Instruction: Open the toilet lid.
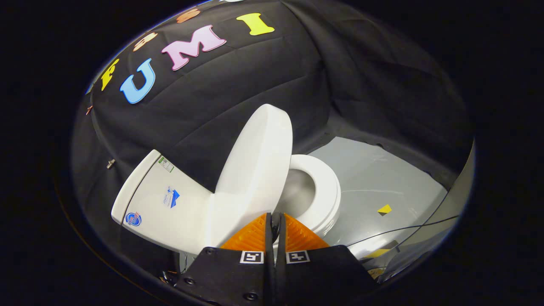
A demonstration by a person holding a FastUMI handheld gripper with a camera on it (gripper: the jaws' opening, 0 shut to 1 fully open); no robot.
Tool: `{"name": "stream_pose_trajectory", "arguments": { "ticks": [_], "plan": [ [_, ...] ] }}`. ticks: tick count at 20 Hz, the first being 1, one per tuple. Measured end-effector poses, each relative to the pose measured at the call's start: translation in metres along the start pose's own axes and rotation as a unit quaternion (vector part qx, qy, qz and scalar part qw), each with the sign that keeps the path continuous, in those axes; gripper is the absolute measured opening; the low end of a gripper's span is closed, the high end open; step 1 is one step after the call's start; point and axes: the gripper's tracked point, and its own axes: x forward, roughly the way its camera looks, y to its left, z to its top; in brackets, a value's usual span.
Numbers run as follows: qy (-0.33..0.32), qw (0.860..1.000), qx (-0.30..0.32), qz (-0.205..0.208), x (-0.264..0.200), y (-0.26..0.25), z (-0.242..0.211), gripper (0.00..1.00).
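Gripper view, tilted: lid already raised, standing near upright just ahead of the fingertips, long axis running up and away from them, hinge end low beside the tank. Seat and open bowl just beyond, on the far side of the lid. Gripper with fingers drawn nearly together, holding nothing, tips just below the lid's lower edge, contact unclear. Likely little left beyond leaning the lid back toward the tank.

Glossy toilet lid (smooth ceramic tank)
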Motion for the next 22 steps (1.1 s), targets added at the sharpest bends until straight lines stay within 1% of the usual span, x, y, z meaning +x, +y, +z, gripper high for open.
{"name": "stream_pose_trajectory", "arguments": {
  "ticks": [6,10,14,22],
  "plan": [
    [-0.018,0.998,-0.064,-0.003,-0.018,0.036,0.013,0.05],
    [-0.036,0.992,-0.117,-0.006,-0.028,0.061,0.018,0.05],
    [-0.047,0.989,-0.142,0.006,-0.038,0.092,0.021,0.05],
    [-0.08,0.969,-0.231,0.016,-0.055,0.16,0.018,0.05]
  ]
}}
